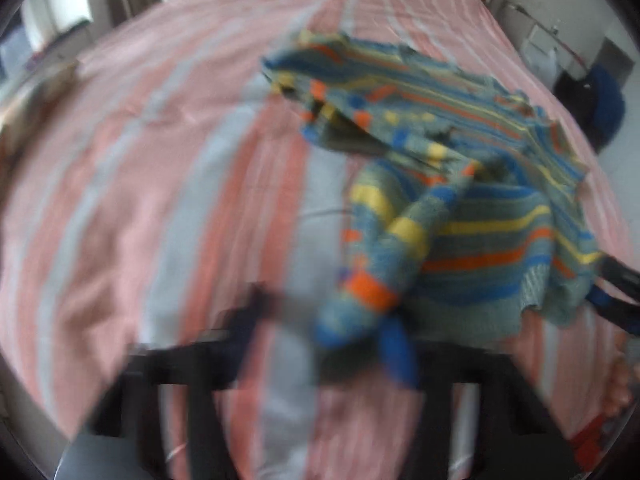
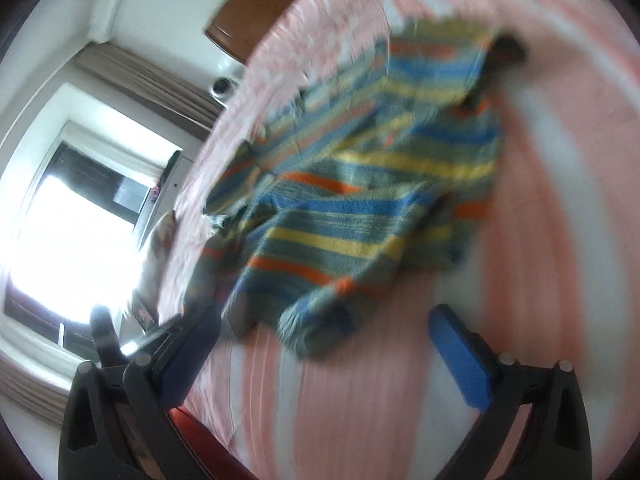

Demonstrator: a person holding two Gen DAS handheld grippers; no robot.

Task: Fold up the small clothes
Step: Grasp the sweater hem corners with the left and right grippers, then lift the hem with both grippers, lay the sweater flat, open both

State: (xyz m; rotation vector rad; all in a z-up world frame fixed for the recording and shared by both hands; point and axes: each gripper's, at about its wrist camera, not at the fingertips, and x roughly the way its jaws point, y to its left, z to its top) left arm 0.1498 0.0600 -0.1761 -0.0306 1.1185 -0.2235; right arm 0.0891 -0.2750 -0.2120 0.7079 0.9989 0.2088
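A knitted sweater (image 1: pixel 472 216) with blue, yellow, orange and grey-green stripes lies crumpled on the pink-and-white striped bed (image 1: pixel 160 168). One sleeve (image 1: pixel 396 240) runs down to my left gripper (image 1: pixel 326 332). The sleeve's cuff sits between the narrowed fingers, against the blue right pad (image 1: pixel 396 348). Blur hides whether both pads press on it. In the right wrist view, my right gripper (image 2: pixel 324 352) stands open just above the bed. The sweater's (image 2: pixel 360 184) near hem corner (image 2: pixel 308 328) lies just ahead of its fingertips, untouched. That gripper also shows at the hem's right edge (image 1: pixel 616 292).
A wooden headboard (image 2: pixel 248 12) ends the bed at the far side. A bright window (image 2: pixel 80 220), brown curtains (image 2: pixel 152 80) and a small white device (image 2: pixel 222 86) stand beyond the bed's left edge. A person's bare toes (image 1: pixel 620 384) show at the lower right.
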